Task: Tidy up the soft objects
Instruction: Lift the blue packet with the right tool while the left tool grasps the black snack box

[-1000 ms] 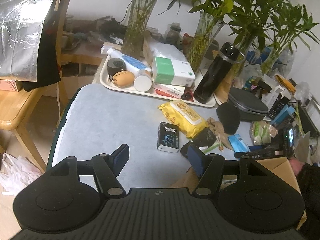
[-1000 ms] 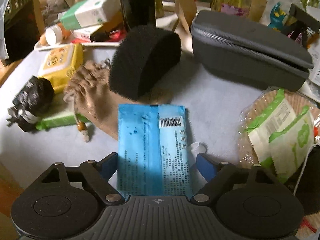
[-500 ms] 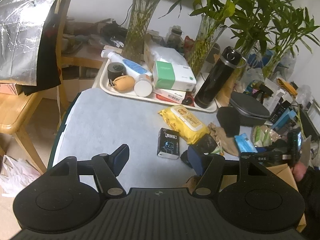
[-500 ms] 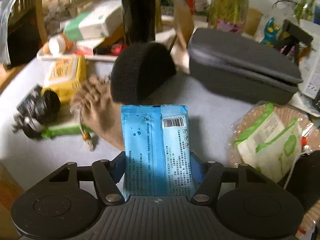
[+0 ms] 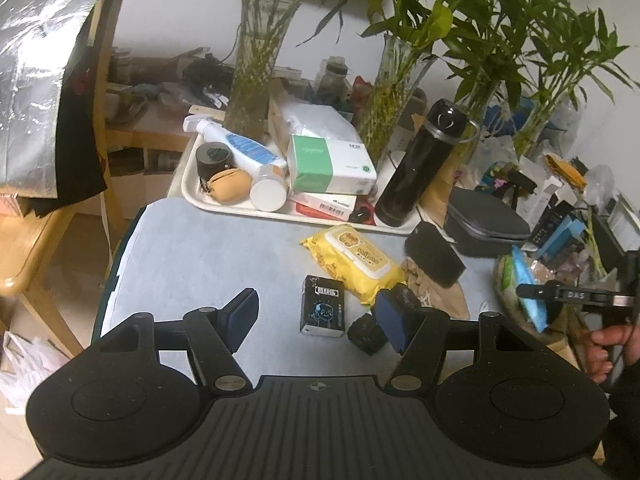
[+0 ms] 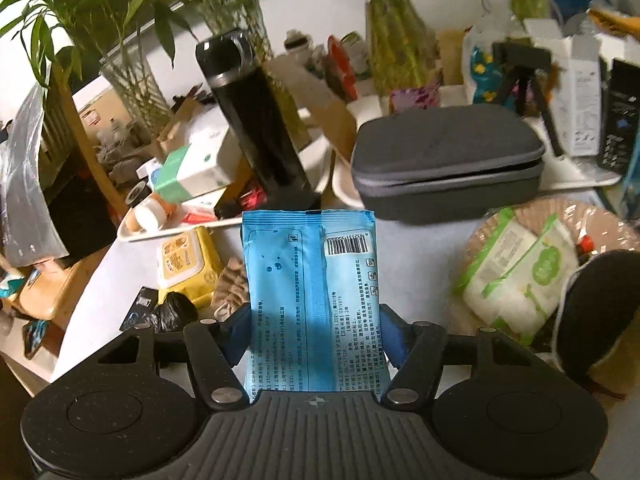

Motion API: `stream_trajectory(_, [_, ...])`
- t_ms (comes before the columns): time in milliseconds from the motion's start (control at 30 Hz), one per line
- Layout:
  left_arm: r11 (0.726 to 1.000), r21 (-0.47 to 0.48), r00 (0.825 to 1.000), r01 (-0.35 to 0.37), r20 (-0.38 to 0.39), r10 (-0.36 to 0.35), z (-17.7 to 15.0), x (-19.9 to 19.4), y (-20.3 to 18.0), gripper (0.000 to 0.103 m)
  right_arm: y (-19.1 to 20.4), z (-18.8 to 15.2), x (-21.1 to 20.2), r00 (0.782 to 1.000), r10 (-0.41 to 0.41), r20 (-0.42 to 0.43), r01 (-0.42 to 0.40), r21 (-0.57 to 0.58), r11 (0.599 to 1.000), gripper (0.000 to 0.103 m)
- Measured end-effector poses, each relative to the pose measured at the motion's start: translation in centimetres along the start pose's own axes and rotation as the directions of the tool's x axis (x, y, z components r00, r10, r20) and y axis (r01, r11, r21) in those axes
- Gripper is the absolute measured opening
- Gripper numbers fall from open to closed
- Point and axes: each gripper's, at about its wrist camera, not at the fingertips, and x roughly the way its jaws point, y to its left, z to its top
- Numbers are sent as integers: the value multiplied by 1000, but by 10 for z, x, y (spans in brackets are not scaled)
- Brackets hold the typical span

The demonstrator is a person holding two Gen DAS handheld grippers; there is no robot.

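My right gripper [image 6: 316, 332] is clamped on the blue wipes pack [image 6: 312, 292] at centre frame, its long axis running straight out along my fingers, barcode at its upper right, small Chinese print too fine to read. I judge the woven basket [image 6: 600, 220] holding a green-and-white wipes pack [image 6: 516, 272] at right is nearest. My left gripper [image 5: 320, 316] hangs half-open, empty, above a black tissue packet [image 5: 323, 306]; the yellow wipes pack [image 5: 352, 260] lies beyond.

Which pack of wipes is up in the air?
The blue pack, squeezed between the right tongs. The yellow pack lies on the table, and the green-and-white pack rests in the basket.
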Motion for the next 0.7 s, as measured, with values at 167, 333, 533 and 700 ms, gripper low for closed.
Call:
stream_trajectory(167, [999,45,998,8,-61,-6,10,26,4,64,12,-6,-8,998,-69,12,69,-35,997,67])
stream_trajectory(333, [994,111,991,2,-133,13,16,64,7,64,18,-11,-11,993,-115,20,116,-71,991,67])
stream_trajectory(533, [981,181,975,64,-221,-23,17,117,8,64,22,-13,-13,995,-100,22,102,-89,991,67])
stream_trajectory(700, [973,204,958,111,-282,-51,15,156,2,64,20,-14,-9,995,-101,13,102,-90,991,67])
